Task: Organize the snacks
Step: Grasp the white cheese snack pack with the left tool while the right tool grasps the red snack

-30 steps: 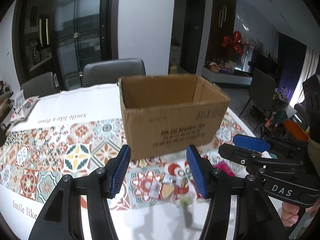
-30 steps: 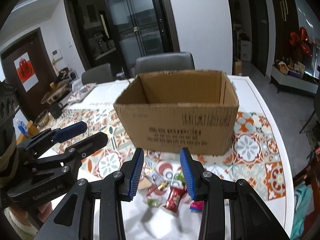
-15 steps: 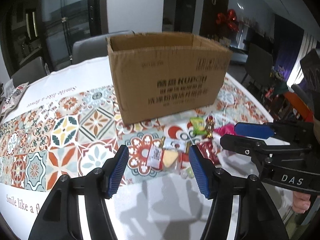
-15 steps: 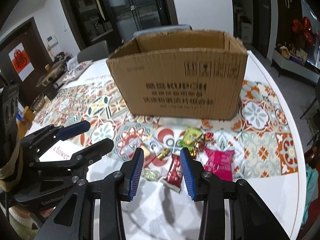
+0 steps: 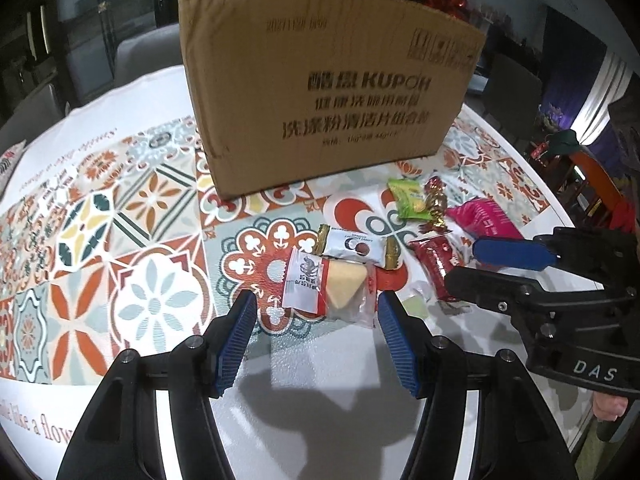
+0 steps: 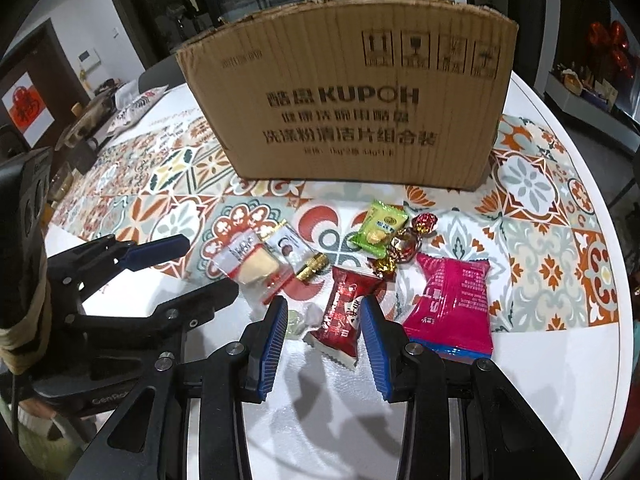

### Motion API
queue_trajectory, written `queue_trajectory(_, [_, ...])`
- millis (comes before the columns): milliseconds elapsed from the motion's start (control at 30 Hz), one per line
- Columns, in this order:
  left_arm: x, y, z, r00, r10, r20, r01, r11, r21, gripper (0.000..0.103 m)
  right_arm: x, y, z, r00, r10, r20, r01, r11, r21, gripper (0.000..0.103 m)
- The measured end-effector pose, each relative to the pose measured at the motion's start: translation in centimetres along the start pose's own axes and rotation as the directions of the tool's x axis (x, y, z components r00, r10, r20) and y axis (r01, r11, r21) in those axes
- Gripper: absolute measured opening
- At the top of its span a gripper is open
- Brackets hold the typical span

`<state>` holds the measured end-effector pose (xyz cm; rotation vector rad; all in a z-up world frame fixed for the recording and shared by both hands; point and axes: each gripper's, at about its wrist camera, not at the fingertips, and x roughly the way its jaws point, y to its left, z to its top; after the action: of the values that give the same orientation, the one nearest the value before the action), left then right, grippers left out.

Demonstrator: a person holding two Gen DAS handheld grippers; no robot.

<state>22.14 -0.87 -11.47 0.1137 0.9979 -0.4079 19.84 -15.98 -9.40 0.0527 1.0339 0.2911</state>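
Several wrapped snacks lie on the patterned tablecloth in front of a cardboard box (image 5: 320, 92) (image 6: 348, 100). My left gripper (image 5: 316, 308) (image 6: 208, 268) hangs open just over a clear packet with a yellow wedge (image 5: 332, 288) (image 6: 252, 264), its pads either side and not touching. My right gripper (image 6: 324, 312) (image 5: 464, 264) is open around a red candy packet (image 6: 344, 312) (image 5: 432, 260), which lies flat on the table. Nearby are a white packet with gold ends (image 5: 354, 246), a green packet (image 6: 378, 226), foil candies (image 6: 404, 244) and a pink packet (image 6: 452, 304).
A small pale green candy (image 6: 294, 322) lies by the right gripper's left finger. The round table's white edge (image 6: 600, 320) curves close on the right. Bowls and cups (image 6: 80, 128) stand at the far left, and a grey chair (image 5: 148, 52) is behind the table.
Both grippers have come down and tipped toward the snacks. The box's inside has dropped out of sight, and the snacks now sit between the fingertips.
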Motion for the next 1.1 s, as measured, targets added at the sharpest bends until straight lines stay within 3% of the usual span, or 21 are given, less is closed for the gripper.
queue_trajectory(633, [3.3, -0.3, 0.9, 0.999, 0.035, -0.017, -0.035, 0.999, -0.017, 0.063, 2.7, -0.9, 0.4, 0.998, 0.024, -0.049, -0.022, 0.999, 0.049, 0.039])
queue_trajectory(700, [3.1, -0.4, 0.8, 0.999, 0.04, -0.007, -0.04, 0.999, -0.019, 0.055, 2.9, -1.0, 0.5, 0.998, 0.028, -0.052, -0.025, 0.998, 0.058, 0.038])
queue_trajectory(833, [2.9, -0.4, 0.8, 1.0, 0.01, -0.006, -0.01, 0.999, -0.036, 0.023, 3.2, -1.1, 0.5, 0.997, 0.037, -0.061, -0.033, 0.998, 0.06, 0.03])
queue_trajectory(900, [2.7, -0.1, 0.7, 1.0, -0.002, -0.007, 0.002, 0.999, -0.052, 0.021, 3.4, -1.0, 0.4, 0.997, 0.04, -0.067, -0.036, 0.998, 0.053, 0.024])
queue_trajectory(1100, [2.0, 0.2, 0.5, 1.0, 0.004, 0.007, -0.004, 0.998, -0.069, 0.019, 3.3, -0.9, 0.3, 0.998, 0.036, -0.054, -0.034, 0.998, 0.05, 0.023])
